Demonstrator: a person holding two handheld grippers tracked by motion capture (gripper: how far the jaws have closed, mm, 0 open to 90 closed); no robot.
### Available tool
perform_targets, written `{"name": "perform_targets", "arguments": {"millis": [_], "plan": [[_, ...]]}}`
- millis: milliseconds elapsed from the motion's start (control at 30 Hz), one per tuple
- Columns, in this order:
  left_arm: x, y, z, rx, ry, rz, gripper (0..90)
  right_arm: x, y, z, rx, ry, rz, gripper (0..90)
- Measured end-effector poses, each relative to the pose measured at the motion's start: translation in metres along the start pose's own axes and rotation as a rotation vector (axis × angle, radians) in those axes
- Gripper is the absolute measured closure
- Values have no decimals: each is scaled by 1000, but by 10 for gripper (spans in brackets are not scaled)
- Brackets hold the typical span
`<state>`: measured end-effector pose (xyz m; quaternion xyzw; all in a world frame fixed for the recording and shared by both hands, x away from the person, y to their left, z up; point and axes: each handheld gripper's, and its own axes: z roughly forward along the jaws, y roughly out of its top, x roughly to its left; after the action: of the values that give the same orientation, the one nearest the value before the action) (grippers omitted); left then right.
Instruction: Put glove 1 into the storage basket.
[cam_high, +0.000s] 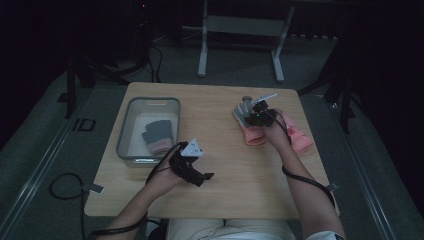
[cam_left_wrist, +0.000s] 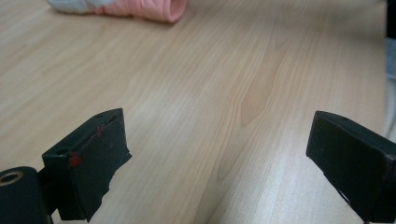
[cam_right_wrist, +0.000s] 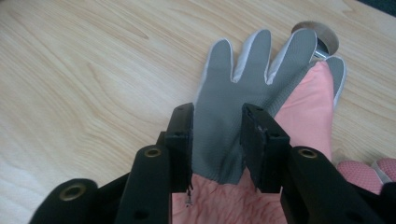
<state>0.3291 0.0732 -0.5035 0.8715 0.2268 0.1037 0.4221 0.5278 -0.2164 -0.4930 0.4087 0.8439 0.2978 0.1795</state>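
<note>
A grey-palmed glove with a pink cuff (cam_high: 248, 129) lies on the wooden table (cam_high: 220, 165) at the right. My right gripper (cam_high: 256, 113) is down on it. In the right gripper view the jaws of that gripper (cam_right_wrist: 217, 135) are pinched on the grey palm of the glove (cam_right_wrist: 233, 79), just above the cuff, fingers pointing away. My left gripper (cam_high: 202, 177) hovers open over bare wood near the front middle. Its jaws (cam_left_wrist: 217, 158) stand wide apart with nothing between them, and the glove's pink cuff (cam_left_wrist: 149, 8) shows far off.
A grey plastic bin (cam_high: 150, 102) at the table's left holds another grey and pink glove (cam_high: 159, 135). One more pink glove (cam_high: 299, 137) lies by the right edge. A small round object (cam_right_wrist: 322, 37) sits under the held glove's fingertips.
</note>
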Motion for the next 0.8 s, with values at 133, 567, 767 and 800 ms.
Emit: {"name": "perform_targets", "arguments": {"millis": [133, 567, 767, 800], "plan": [[-12, -16, 15, 14, 26, 10, 50, -4, -3, 17, 42, -21, 5, 626], [-32, -42, 17, -49, 155, -27, 50, -9, -10, 32, 88, 25, 110, 853], [-40, -49, 15, -80, 196, -44, 50, -7, -14, 10, -16, 82, 171, 890], [-41, -51, 13, -106, 185, -50, 50, -5, -15, 5, -30, 86, 178, 890]]}}
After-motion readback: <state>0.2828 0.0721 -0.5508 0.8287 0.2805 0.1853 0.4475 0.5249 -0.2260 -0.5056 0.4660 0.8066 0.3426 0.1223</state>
